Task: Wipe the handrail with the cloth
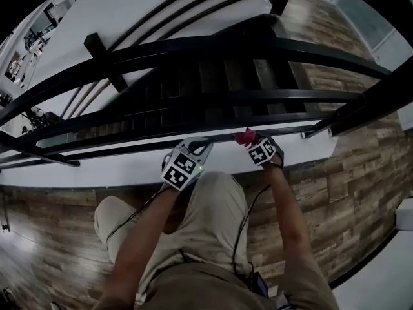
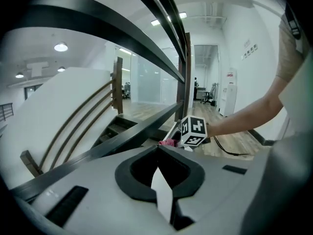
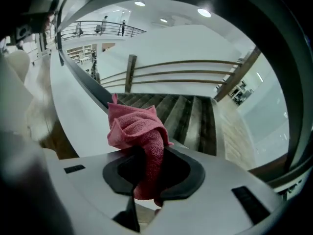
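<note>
Knees (image 1: 206, 218) in beige shorts nearest, at 6 o'clock of the head view, above wood-plank floor (image 1: 335, 192). Forearms (image 1: 284, 212) stretched from there toward 12 o'clock, one behind each gripper. Left gripper (image 1: 197, 142) at 11 o'clock from the knees, pressed together tip to tip with nothing between, the same in its own view (image 2: 157, 151). Right gripper (image 1: 253, 141) just beside it at its 3 o'clock, pinching red cloth (image 1: 245, 136); in its own view (image 3: 146, 168) clamped on a hanging fold, the rest of the cloth (image 3: 138, 129) bunched above the jaws toward 12 o'clock. Both gripper tips at a thin black bar (image 2: 118, 141) low in the railing, cloth against it or just beside it, contact not clear. Farther toward 12 o'clock, more dark bars, then handrail (image 1: 226, 44), broad and black, curving from 9 to 3 o'clock, apart from the cloth. Beyond, dark stairs (image 1: 213, 76) going down, wooden post (image 1: 106, 60) at 10 o'clock, white wall (image 1: 129, 5) behind it
</note>
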Demonstrator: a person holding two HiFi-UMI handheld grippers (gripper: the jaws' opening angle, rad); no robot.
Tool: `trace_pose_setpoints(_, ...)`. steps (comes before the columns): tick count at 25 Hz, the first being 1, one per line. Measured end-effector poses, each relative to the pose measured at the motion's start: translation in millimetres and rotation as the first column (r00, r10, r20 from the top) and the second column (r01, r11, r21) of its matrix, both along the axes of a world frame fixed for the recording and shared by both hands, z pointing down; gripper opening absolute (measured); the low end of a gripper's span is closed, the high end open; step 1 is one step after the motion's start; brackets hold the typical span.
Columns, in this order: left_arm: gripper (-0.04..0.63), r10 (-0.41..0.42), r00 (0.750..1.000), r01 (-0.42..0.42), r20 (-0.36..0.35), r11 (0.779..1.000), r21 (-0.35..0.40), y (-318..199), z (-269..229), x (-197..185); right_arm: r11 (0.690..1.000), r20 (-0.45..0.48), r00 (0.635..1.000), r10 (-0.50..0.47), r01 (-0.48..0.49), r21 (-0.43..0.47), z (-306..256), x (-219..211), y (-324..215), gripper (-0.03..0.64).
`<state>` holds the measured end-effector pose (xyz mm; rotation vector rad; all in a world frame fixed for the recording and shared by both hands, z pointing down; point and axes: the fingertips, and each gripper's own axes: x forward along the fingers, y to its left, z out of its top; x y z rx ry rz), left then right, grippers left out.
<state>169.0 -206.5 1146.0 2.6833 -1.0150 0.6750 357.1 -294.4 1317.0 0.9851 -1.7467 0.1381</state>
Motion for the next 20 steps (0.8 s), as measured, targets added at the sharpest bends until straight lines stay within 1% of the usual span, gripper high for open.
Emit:
trace_pose_setpoints(1,0.015,0.017,1.0,-0.017,0.001,1.0,-0.004,-4.4,-1.2,16.0,1.0,-0.006,1.0,0.021,-0.021,0.005,0.6,21.0,-5.7,0.092)
trace_pose_setpoints(3,0.015,0.062,0.998,-0.061,0.01,0.998,-0.012,-11.9,-1.8,49.6,0.999,-0.019,0.999,0.031,-0.031,0.013,1.7,50.1,-15.7,0.091)
trace_pose_setpoints(6,0.015,0.146,0.989,-0.146,0.024,0.989,-0.018,-10.9,-4.8,92.7,0.999,-0.083,0.996,0.039,-0.038,0.024,6.0,85.7,-25.9,0.089)
trace_pose_setpoints(7,0.015,0.173,0.984,-0.173,0.028,0.985,-0.012,-7.5,-8.9,103.0,0.998,-0.107,0.992,0.068,-0.065,0.027,7.3,102.8,-29.0,0.089)
trace_pose_setpoints(8,0.015,0.197,0.98,-0.197,0.032,0.98,-0.002,-3.7,-13.5,111.0,0.993,-0.129,0.985,0.116,-0.113,0.031,8.9,124.7,-33.0,0.089)
trace_pose_setpoints(9,0.015,0.214,0.976,-0.215,0.034,0.977,0.013,0.1,-18.2,116.3,0.982,-0.144,0.971,0.19,-0.186,0.041,11.5,151.5,-38.1,0.089)
trace_pose_setpoints(10,0.015,0.225,0.974,-0.226,0.034,0.974,0.029,4.3,-22.9,118.3,0.957,-0.142,0.946,0.29,-0.284,0.061,15.2,181.7,-43.6,0.089)
trace_pose_setpoints(11,0.015,0.23,0.973,-0.232,0.031,0.972,0.045,9.5,-27.5,116.2,0.911,-0.114,0.904,0.412,-0.404,0.087,19.3,213.0,-48.1,0.089)
trace_pose_setpoints(12,0.015,0.231,0.973,-0.232,0.028,0.971,0.06,16.2,-32.1,110.2,0.839,-0.058,0.84,0.54,-0.532,0.114,22.4,242.5,-49.7,0.089)
trace_pose_setpoints(13,0.015,0.227,0.973,-0.229,0.024,0.971,0.076,24.0,-36.8,100.7,0.747,0.022,0.756,0.654,-0.65,0.136,22.4,267.7,-48.0,0.089)
trace_pose_setpoints(14,0.015,0.22,0.975,-0.221,0.021,0.971,0.094,31.6,-41.7,87.6,0.652,0.119,0.668,0.734,-0.743,0.152,16.9,284.7,-44.5,0.089)
trace_pose_setpoints(15,0.015,0.208,0.978,-0.208,0.017,0.971,0.113,38.4,-47.1,70.5,0.569,0.228,0.591,0.774,-0.807,0.159,5.9,289.5,-40.3,0.089)
trace_pose_setpoints(16,0.015,0.192,0.981,-0.191,0.011,0.973,0.13,44.4,-53.0,49.5,0.513,0.336,0.532,0.777,-0.845,0.151,-6.9,281.6,-35.2,0.089)
trace_pose_setpoints(17,0.015,0.173,0.985,-0.172,0.003,0.974,0.145,49.8,-59.8,25.8,0.486,0.419,0.497,0.76,-0.863,0.141,-19.1,265.6,-27.8,0.089)
trace_pose_setpoints(18,0.015,0.155,0.988,-0.152,-0.003,0.976,0.157,54.3,-67.9,1.0,0.485,0.459,0.498,0.736,-0.861,0.156,-32.3,248.4,-18.3,0.089)
trace_pose_setpoints(19,0.015,0.136,0.991,-0.133,-0.006,0.977,0.166,57.3,-77.2,-23.3,0.51,0.46,0.537,0.707,-0.838,0.194,-47.2,231.0,-8.9,0.089)
trace_pose_setpoints(20,0.015,0.116,0.993,-0.114,-0.004,0.979,0.17,59.3,-87.4,-46.1,0.564,0.438,0.596,0.673,-0.797,0.218,-61.3,208.8,0.7,0.089)
